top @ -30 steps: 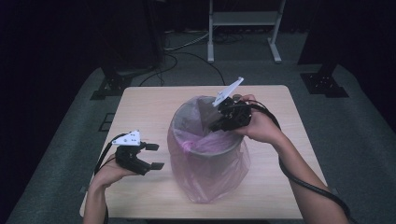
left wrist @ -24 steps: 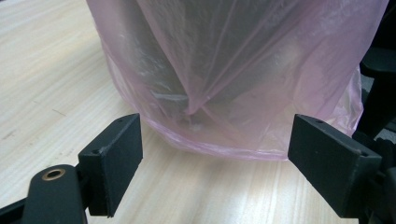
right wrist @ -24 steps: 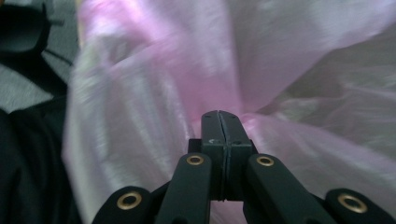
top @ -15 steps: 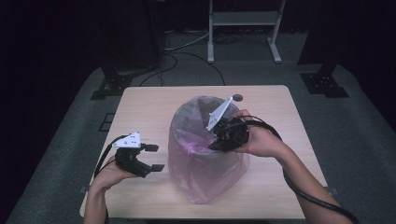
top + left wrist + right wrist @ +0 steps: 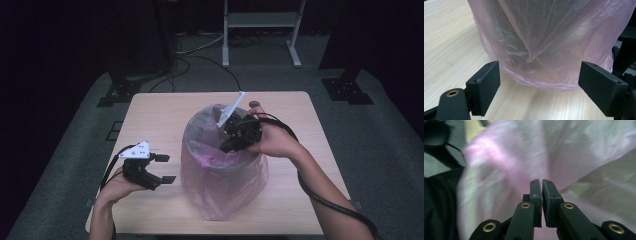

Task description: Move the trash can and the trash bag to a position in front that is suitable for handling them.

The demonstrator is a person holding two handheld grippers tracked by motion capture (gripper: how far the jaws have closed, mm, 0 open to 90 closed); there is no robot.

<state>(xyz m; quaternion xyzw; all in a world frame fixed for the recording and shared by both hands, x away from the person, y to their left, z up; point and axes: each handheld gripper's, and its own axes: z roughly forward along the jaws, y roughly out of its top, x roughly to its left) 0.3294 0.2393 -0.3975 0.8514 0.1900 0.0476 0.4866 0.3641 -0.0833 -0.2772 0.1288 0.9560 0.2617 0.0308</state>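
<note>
Now at the bin (image 5: 220, 172).
Right gripper (image 5: 235, 137) over the rim, fingers closed, empty; left gripper (image 5: 162, 168) wide open beside the bag (image 5: 544, 37) on the worktop (image 5: 160, 120).

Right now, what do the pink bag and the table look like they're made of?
The pink bag looks like thin translucent plastic film: glossy, creased, the dark bin showing through. The table looks like pale wood or wood-look laminate, matte, with straight grain lines.
</note>
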